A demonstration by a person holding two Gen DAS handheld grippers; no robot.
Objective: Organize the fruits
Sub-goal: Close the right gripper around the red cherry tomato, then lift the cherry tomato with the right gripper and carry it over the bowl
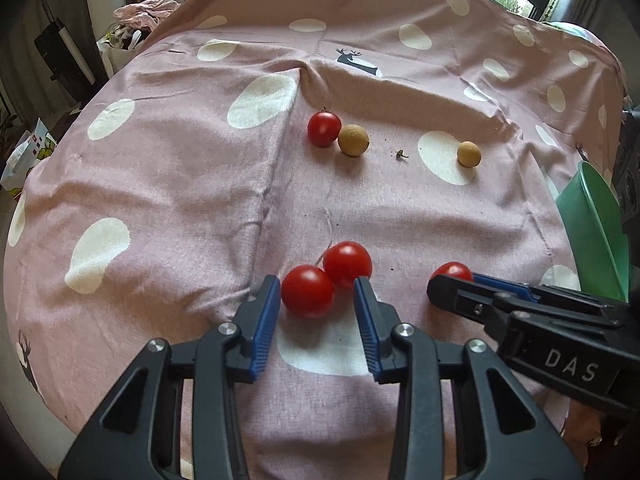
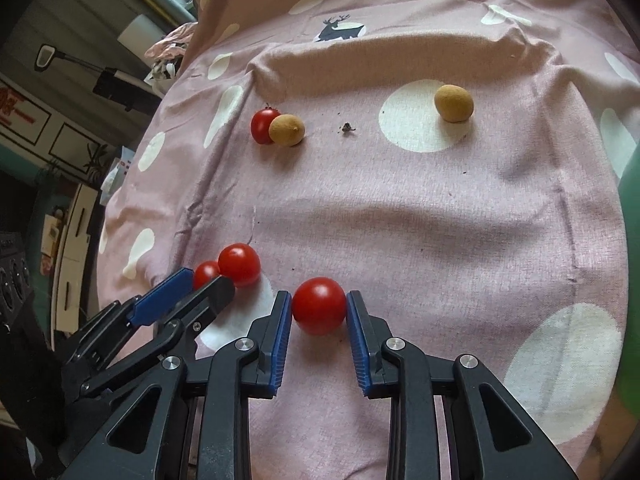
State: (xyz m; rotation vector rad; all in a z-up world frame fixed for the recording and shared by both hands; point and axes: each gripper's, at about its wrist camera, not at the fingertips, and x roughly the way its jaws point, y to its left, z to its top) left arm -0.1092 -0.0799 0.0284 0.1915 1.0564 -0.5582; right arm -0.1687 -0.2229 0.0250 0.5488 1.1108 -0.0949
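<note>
Left tongs (image 1: 316,300): open, straddling near glossy red cherry tomato (image 1: 307,290) of touching pair, ready to close.
Right tongs (image 2: 319,312): blue pads against lone red tomato (image 2: 319,305); grip looks made.
Remaining fruit: third tomato, two tan round longans, far side of pink spotted cloth (image 2: 440,240).
Destination: probably green bowl (image 1: 596,224), right.
</note>
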